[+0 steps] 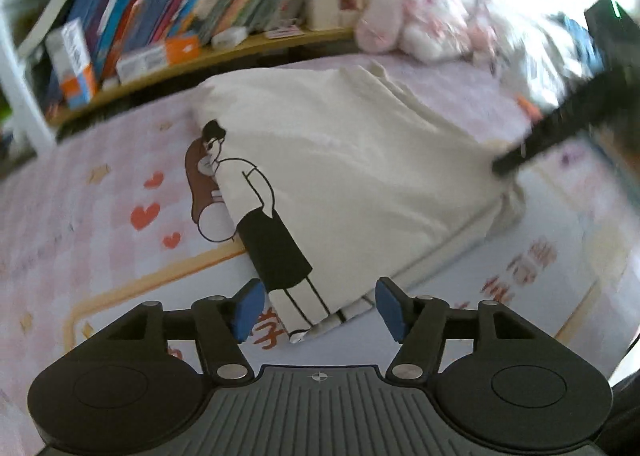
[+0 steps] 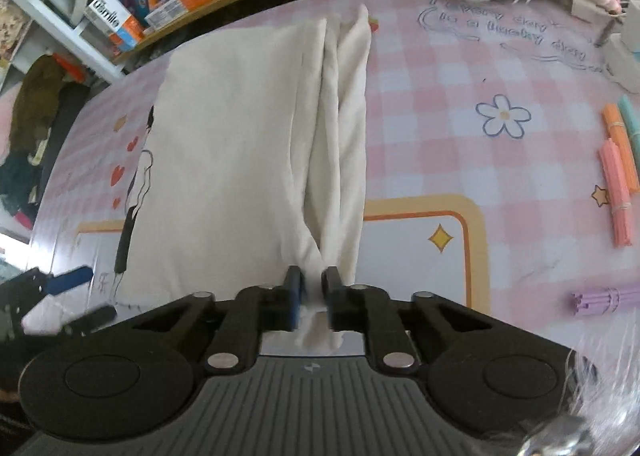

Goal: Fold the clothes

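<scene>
Your right gripper [image 2: 311, 288] pinches the cream shirt [image 2: 240, 144], lengthwise away from you; left gripper [image 1: 320, 308] open.

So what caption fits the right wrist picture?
Right gripper pinching a bunched corner of a cream T-shirt on a pink checked tablecloth.

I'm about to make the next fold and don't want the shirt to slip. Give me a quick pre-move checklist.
1. Right gripper pinching the cream shirt at its near edge: ok.
2. Left gripper gripping the printed corner: not ok, jaws open, cloth between them.
3. Shirt flat: not ok, bunched folds near the right gripper.
4. Straw bundles apart from the shirt: ok.
5. Layers under the top: cannot tell.
</scene>
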A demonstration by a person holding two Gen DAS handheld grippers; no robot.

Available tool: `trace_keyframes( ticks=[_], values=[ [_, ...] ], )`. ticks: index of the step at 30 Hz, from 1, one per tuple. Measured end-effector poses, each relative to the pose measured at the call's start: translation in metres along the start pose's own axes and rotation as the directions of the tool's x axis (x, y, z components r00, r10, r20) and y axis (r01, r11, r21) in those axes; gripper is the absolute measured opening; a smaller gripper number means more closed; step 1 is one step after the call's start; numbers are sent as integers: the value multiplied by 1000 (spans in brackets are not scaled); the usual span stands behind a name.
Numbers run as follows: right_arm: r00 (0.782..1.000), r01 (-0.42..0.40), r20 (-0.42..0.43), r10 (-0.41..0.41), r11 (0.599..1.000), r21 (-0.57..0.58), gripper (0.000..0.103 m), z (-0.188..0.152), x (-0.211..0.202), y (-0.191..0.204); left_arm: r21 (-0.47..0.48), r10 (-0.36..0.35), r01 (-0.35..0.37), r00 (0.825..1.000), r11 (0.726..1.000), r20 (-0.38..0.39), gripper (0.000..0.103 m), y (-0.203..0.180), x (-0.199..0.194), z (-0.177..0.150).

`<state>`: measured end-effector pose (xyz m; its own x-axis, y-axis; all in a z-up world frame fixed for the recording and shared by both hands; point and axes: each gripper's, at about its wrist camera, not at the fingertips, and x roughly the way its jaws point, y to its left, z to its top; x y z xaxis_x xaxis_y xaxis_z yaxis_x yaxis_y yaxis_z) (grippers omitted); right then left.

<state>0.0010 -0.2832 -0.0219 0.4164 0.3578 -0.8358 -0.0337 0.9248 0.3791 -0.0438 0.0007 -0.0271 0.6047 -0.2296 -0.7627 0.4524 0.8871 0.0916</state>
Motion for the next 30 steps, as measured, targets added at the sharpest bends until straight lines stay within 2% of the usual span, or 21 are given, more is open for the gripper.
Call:
trace_keyframes(
  ticks=[5,6,7,8,9,11,15,19,21,23,26,28,30],
  values=[
    [992,-31,122,34,999,-28,8,12,-38,27,115,75,-78,997,990,29,62,-16,5,-8],
    [989,-35,143,40,999,-38,8,14,-46,33,138,95,-99,995,985,41,57,-17,5,-10],
    [986,-37,161,44,998,-47,7,16,-52,39,155,113,-121,992,981,56,47,-18,6,-12],
    [984,-37,174,46,998,-53,7,16,-58,44,162,120,-129,990,978,68,18,-17,5,-14],
    [982,-37,182,46,998,-53,7,15,-64,47,163,113,-124,991,979,76,6,-15,3,-15],
    [982,-27,184,35,999,-44,7,7,-69,45,165,101,-115,991,980,91,3,-11,0,-18],
    [995,52,83,-56,997,50,7,-21,-30,21,177,71,-81,996,981,62,3,-7,5,-25],
    [996,62,54,-71,987,150,8,-38,5,-1,182,35,-41,999,982,39,4,-2,5,-26],
    [995,58,66,-68,987,148,9,-38,0,0,159,5,-8,1000,987,22,11,5,3,-25],
    [995,66,72,-75,991,120,11,-37,-4,4,100,-48,48,999,994,2,13,18,-2,-25],
    [990,90,99,-99,992,89,27,-35,-15,10,-17,-115,115,993,993,1,15,41,-13,-22],
    [987,96,124,-104,993,74,41,-32,-20,14,-108,-146,148,989,983,21,21,59,-20,-18],
    [986,87,140,-96,994,67,42,-27,-20,17,-199,-155,163,986,966,57,31,78,-23,-10]
  ],
)
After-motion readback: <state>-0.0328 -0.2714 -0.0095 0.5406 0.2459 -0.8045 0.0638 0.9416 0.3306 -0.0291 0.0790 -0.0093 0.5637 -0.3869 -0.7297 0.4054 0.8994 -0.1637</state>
